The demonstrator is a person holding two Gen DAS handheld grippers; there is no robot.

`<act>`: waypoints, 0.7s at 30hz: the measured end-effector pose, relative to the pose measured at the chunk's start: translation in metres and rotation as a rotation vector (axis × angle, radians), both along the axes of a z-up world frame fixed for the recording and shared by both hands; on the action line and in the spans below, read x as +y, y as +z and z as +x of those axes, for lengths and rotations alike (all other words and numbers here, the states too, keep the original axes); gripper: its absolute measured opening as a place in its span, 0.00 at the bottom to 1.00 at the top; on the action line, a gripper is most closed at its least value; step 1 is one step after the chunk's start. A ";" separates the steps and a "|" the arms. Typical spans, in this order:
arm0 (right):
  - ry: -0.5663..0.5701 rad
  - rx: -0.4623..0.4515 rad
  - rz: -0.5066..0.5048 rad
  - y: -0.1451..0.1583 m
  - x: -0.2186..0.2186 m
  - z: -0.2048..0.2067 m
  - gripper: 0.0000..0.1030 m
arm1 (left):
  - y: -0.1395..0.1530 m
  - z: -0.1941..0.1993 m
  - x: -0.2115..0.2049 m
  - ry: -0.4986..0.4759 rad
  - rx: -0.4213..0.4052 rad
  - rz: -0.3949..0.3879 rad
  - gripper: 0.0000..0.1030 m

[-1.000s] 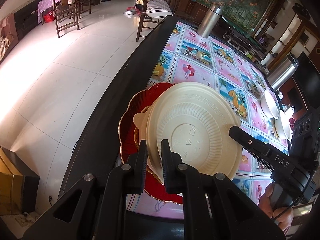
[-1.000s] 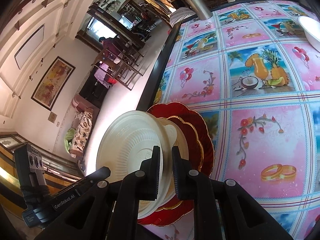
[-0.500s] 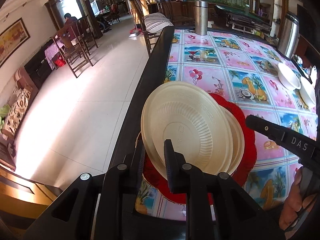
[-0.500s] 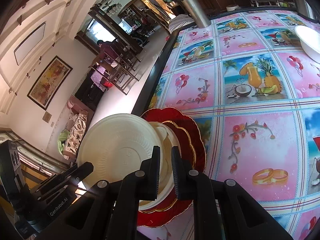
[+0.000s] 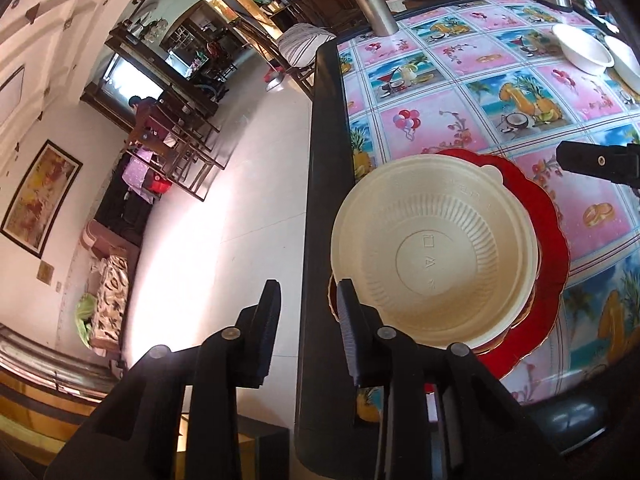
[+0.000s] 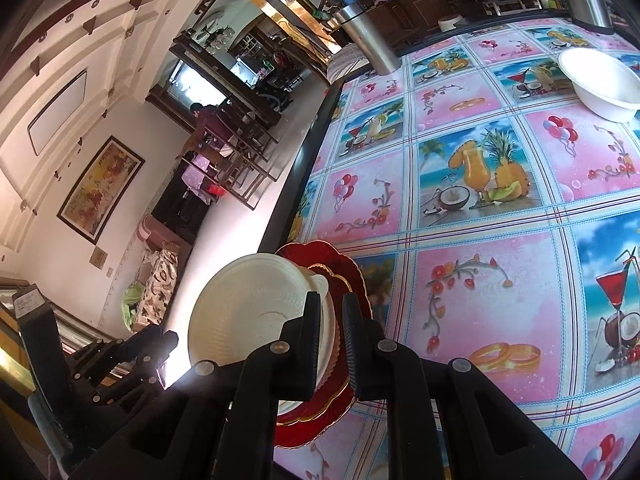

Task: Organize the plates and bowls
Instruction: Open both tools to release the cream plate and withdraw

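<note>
A stack of cream bowls (image 5: 436, 248) sits on red scalloped plates (image 5: 544, 240) near the table's left edge; the stack also shows in the right wrist view (image 6: 256, 304) on the red plates (image 6: 344, 280). My left gripper (image 5: 306, 304) is open and empty, drawn back to the left of the bowls over the table's dark edge. My right gripper (image 6: 332, 316) has its jaws narrowly apart around the rim of the bowl stack. Whether it squeezes the rim is unclear.
The table (image 6: 480, 184) has a pink and blue patterned cloth and a dark rim (image 5: 324, 184). White bowls (image 5: 582, 50) stand at the far right; one shows in the right wrist view (image 6: 600, 80). A steel flask (image 5: 370, 4) stands at the back. Floor and chairs lie left.
My left gripper has let go of the cream bowls, opened, and pulled back left off the table edge. The bowl stack has settled onto the red plates. My right gripper stays at the rim.
</note>
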State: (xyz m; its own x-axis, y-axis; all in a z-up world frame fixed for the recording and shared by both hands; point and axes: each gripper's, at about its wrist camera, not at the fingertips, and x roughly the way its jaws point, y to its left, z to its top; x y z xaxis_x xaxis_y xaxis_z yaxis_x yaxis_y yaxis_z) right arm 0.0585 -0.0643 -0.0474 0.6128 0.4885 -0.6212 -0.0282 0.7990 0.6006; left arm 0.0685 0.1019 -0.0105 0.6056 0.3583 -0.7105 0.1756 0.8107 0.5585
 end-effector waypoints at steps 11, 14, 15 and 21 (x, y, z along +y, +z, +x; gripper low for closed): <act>-0.044 -0.024 0.025 0.007 -0.035 -0.010 0.14 | 0.063 -0.030 0.021 0.009 -0.143 -0.450 0.71; -0.066 -0.034 0.026 0.010 -0.052 -0.013 0.14 | 0.072 -0.042 0.001 -0.066 -0.151 -0.652 0.75; -0.073 -0.036 0.028 0.011 -0.058 -0.015 0.14 | 0.072 -0.044 -0.008 -0.091 -0.143 -0.707 0.75; -0.124 -0.058 -0.001 0.017 -0.102 -0.033 0.15 | 0.056 -0.036 -0.080 -0.178 -0.041 -0.865 0.75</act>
